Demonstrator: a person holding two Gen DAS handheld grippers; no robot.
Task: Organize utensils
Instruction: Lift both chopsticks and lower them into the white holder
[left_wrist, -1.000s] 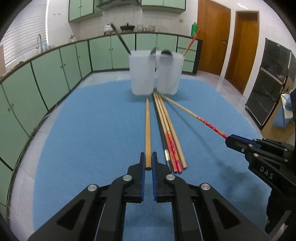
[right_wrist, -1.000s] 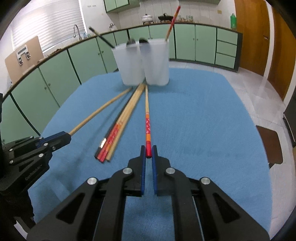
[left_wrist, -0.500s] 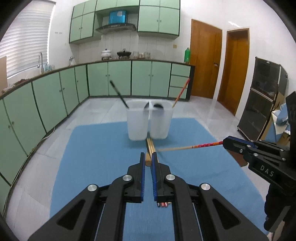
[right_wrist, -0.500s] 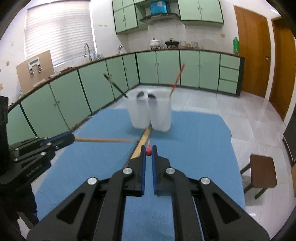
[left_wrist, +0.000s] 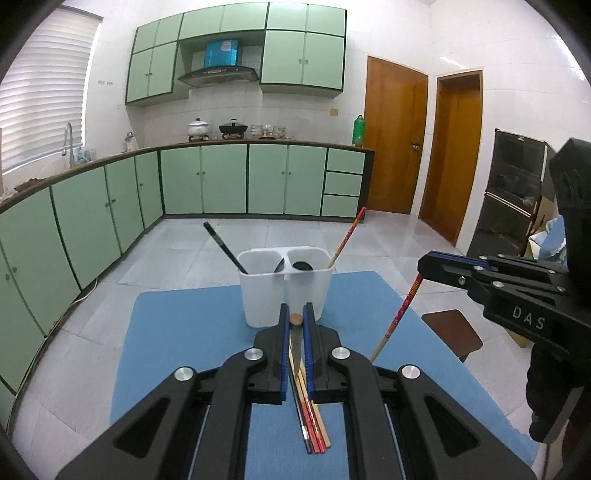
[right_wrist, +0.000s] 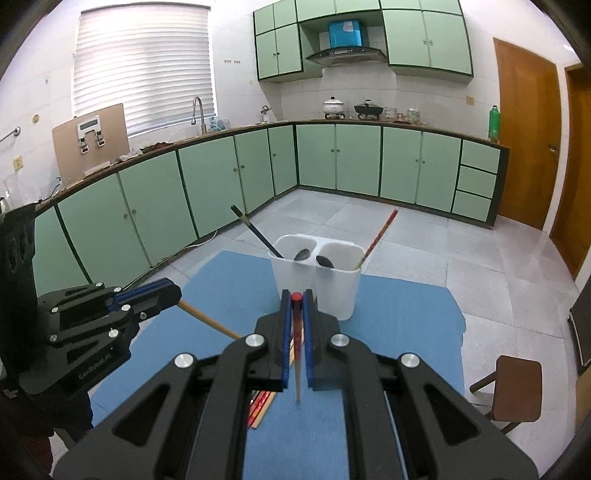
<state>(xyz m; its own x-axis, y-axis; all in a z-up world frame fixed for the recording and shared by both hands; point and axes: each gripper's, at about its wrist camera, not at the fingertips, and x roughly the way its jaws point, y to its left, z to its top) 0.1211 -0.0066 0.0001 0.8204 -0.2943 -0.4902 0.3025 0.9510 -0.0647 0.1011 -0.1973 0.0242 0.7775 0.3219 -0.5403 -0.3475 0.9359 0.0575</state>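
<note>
My left gripper (left_wrist: 296, 317) is shut on a plain wooden chopstick (left_wrist: 296, 319), held above the blue mat; it also shows in the right wrist view (right_wrist: 207, 319). My right gripper (right_wrist: 296, 296) is shut on a red-patterned chopstick (right_wrist: 296, 354), also seen in the left wrist view (left_wrist: 399, 317). A white two-compartment holder (left_wrist: 284, 286) stands at the mat's far end with a black chopstick (left_wrist: 221, 245), a red chopstick (left_wrist: 347, 236) and two spoons. Several chopsticks (left_wrist: 312, 424) lie on the mat below the grippers.
The blue mat (left_wrist: 184, 332) covers a table with tiled floor around it. A brown stool (right_wrist: 513, 387) stands at the right. Green cabinets line the far walls.
Both grippers have lifted their chopsticks off the mat and risen, tilting the chopsticks tip-down. The view now looks down on the holder from higher up.
</note>
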